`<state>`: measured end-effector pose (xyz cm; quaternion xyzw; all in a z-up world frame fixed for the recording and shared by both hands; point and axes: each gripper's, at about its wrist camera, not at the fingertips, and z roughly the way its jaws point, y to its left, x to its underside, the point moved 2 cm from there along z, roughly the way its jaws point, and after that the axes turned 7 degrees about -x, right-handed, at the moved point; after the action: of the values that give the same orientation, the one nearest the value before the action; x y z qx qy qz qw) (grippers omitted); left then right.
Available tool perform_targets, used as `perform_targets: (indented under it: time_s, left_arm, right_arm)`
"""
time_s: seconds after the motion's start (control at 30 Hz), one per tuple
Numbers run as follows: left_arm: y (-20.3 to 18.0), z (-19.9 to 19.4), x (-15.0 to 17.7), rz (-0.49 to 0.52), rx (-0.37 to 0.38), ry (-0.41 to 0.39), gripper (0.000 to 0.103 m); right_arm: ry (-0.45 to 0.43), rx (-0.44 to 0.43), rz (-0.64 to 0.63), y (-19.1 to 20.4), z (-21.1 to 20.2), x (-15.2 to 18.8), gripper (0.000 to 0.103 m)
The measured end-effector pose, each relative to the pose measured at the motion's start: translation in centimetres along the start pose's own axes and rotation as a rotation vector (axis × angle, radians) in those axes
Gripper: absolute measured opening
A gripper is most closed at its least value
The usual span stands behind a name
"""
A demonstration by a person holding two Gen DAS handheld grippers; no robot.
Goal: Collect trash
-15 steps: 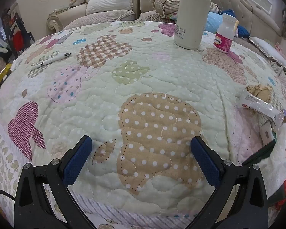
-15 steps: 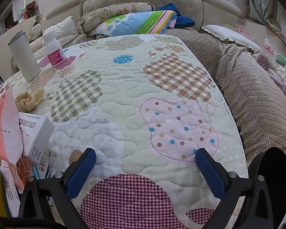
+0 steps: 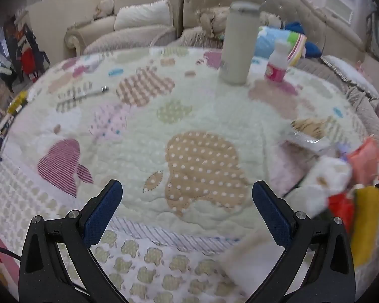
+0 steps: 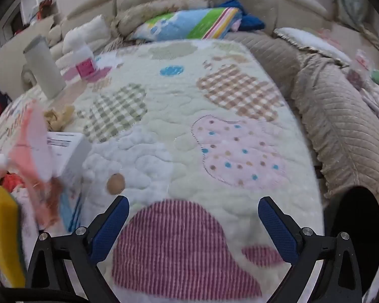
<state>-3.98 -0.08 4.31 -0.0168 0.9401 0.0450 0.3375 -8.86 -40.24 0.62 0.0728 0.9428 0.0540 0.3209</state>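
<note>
We look down over a table covered by a pale green quilted cloth with patchwork shapes in dots, checks and stripes; both views are blurred. Behind it runs a beige tufted sofa with white and striped cushions, and in the right wrist view a beige quilted throw drapes beside the table's right edge.

On the far part of the table stands a tall pale tumbler, upright, with a small white bottle with a pink label just beside it on the right. A pen lies well apart from them towards the far left.

The trash sits in a heap at the table's near right edge in the left wrist view, which is the left edge in the right wrist view: a white carton, a salmon-coloured wrapper over it, a yellow sponge-like piece nearest us, red scraps and white tissue. A crumpled tan paper lies just beyond the heap, between it and the tumbler.

Our left tool hangs over the near edge with its blue pads spread wide and only cloth between them. Our right tool is likewise wide apart and holds nothing, above a purple checked patch, with the heap just to its left.
</note>
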Motion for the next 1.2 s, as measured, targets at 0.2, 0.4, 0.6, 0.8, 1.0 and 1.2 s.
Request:
perform_targets:
  time_s: [0.2,0.4,0.6,0.8,1.0,1.2]
  left_arm:
    - [-1.4,-4.5,-0.8,-0.001,0.039,-0.087,0.102]
    - [-2.9,-8.1,-1.1,-0.008,0.065,-0.159,0.102]
    - [-4.0,-9.8,-1.1,-0.021,0.098,-0.194,0.102]
    - [-4.7,-10.5,-1.0,-0.021,0.119,-0.208,0.102]
    - [-5.1,-10.6,-0.8,-0.014,0.124,-0.212,0.102]
    - [-5.3,-10.7,-0.8,-0.008,0.131,-0.221,0.102]
  right_arm:
    - [-0.144,-0.046,-0.041,3.8,-6.4,0.0,0.102]
    - [-0.272,-0.130,-0.054,7.3,-10.7,-1.1,0.102]
    - [-0.330,-0.140,-0.087,10.1,-12.1,-1.2,0.102]
    - [-0.345,-0.140,-0.099,11.3,-12.6,-1.1,0.102]
    - [-0.356,-0.141,-0.104,11.6,-12.9,-1.1,0.102]
    - [-0.358,-0.140,-0.102,11.8,-12.9,-1.3,0.102]
